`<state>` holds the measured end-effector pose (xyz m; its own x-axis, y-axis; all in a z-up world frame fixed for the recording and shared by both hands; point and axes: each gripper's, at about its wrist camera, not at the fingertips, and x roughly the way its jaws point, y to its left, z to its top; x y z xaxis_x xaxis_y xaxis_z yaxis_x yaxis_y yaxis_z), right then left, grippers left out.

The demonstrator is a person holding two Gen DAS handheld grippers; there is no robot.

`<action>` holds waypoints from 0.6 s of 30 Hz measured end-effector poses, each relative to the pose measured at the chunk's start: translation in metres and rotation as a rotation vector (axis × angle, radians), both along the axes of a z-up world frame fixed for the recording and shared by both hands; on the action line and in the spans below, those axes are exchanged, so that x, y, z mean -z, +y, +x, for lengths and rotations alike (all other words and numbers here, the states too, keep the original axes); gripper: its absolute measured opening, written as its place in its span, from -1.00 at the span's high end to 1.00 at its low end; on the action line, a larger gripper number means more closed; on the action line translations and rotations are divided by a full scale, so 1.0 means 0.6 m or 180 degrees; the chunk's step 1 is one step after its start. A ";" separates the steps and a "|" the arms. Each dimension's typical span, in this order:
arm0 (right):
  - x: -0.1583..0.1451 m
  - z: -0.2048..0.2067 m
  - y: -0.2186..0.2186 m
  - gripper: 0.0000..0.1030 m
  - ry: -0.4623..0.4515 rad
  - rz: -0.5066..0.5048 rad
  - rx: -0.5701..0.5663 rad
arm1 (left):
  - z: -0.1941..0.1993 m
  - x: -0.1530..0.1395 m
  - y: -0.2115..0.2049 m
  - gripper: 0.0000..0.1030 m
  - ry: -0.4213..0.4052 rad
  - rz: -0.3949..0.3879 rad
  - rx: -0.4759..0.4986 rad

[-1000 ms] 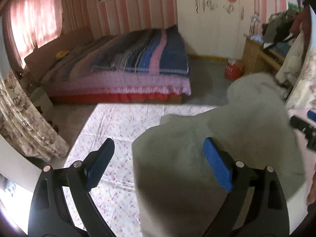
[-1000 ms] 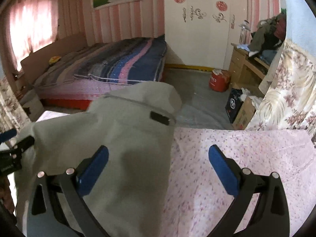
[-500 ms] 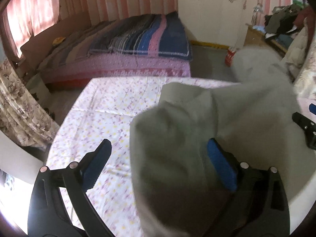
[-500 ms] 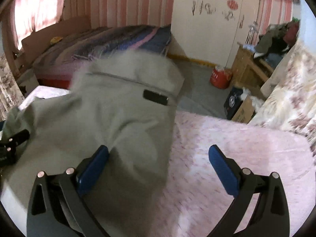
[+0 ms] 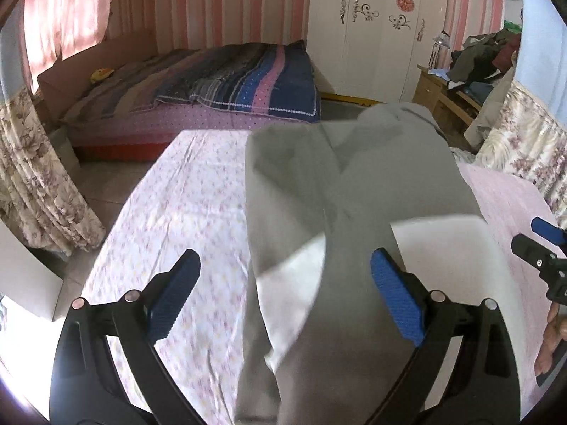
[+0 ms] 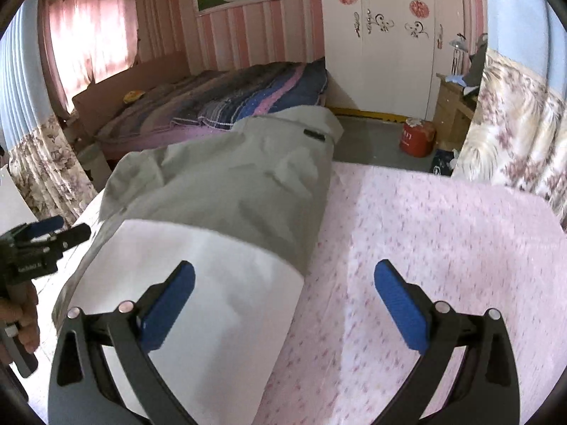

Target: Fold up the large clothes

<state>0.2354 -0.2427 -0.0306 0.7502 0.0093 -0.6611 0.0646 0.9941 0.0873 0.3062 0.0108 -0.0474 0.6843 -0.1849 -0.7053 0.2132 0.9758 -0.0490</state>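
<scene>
We fold gray coat [image 6: 226, 184] on bed sheet [image 6: 443, 233]: left gripper [image 5: 283, 301], right gripper [image 6: 283, 304] both wide apart, empty. Grab corners evenly, pull flat.

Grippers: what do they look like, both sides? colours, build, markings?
Both match: the left gripper and right gripper have black, curved, open-frame arms with silver rivets at the pivots, and blue textured pads on the fingers. Seen from the right wrist view, the left unit's black body carries small white lettering, too small to read. No cables show. Bare fingers grip the handles; no sleeves visible.
</scene>
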 end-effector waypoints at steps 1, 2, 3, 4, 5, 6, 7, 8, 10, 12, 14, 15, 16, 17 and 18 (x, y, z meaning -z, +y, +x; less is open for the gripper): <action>0.002 -0.004 0.001 -0.96 0.0005 -0.0001 0.0001 | -0.009 0.003 -0.002 -0.87 -0.0007 0.0009 -0.0011; 0.004 -0.007 0.003 -0.96 0.0011 -0.0001 0.0004 | -0.015 0.006 -0.003 -0.86 -0.0010 0.0022 -0.0019; 0.006 -0.011 0.006 -0.96 0.0022 0.0007 0.0001 | -0.023 0.010 -0.006 -0.86 0.0002 0.0024 -0.0016; 0.007 -0.012 0.003 -0.96 0.0031 0.0008 0.0001 | -0.030 0.012 -0.009 -0.86 0.0012 0.0021 -0.0004; 0.009 -0.016 0.004 -0.95 0.0039 0.0013 0.0007 | -0.036 0.014 -0.010 -0.86 0.0008 0.0023 -0.0006; 0.011 -0.020 0.005 -0.96 0.0046 0.0023 0.0017 | -0.041 0.016 -0.006 -0.86 0.0004 0.0014 -0.0011; 0.013 -0.020 0.006 -0.96 0.0063 0.0048 0.0024 | -0.044 0.018 -0.004 -0.87 0.0011 -0.0009 -0.0012; 0.015 -0.018 0.005 -0.96 0.0087 0.0070 0.0025 | -0.042 0.020 0.000 -0.87 0.0028 -0.0034 -0.0011; 0.024 -0.004 0.006 -0.96 0.0118 0.0079 0.0047 | -0.029 0.027 0.005 -0.87 0.0069 -0.0026 -0.0059; 0.041 0.015 0.001 -0.96 0.0263 0.0198 0.0090 | -0.013 0.045 0.010 -0.89 0.0183 -0.0041 -0.0071; 0.061 0.034 0.000 -0.95 0.0470 0.0331 0.0114 | -0.003 0.062 0.008 -0.90 0.0295 -0.0087 -0.0040; 0.070 0.042 0.003 -0.95 0.0543 0.0359 0.0118 | 0.000 0.068 0.008 -0.90 0.0322 -0.0105 -0.0033; 0.077 0.048 0.006 -0.95 0.0590 0.0363 0.0101 | 0.003 0.076 0.007 -0.93 0.0344 -0.0121 -0.0033; 0.084 0.055 0.012 -0.95 0.0632 0.0346 0.0056 | 0.006 0.081 0.008 -0.94 0.0360 -0.0142 -0.0045; 0.086 0.058 0.013 -0.94 0.0642 0.0371 0.0032 | 0.009 0.088 0.010 -0.94 0.0392 -0.0190 -0.0049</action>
<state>0.2699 -0.2348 -0.0825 0.6034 0.0875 -0.7926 0.1023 0.9773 0.1858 0.3114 0.0167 -0.0999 0.5964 -0.2191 -0.7722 0.1869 0.9735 -0.1319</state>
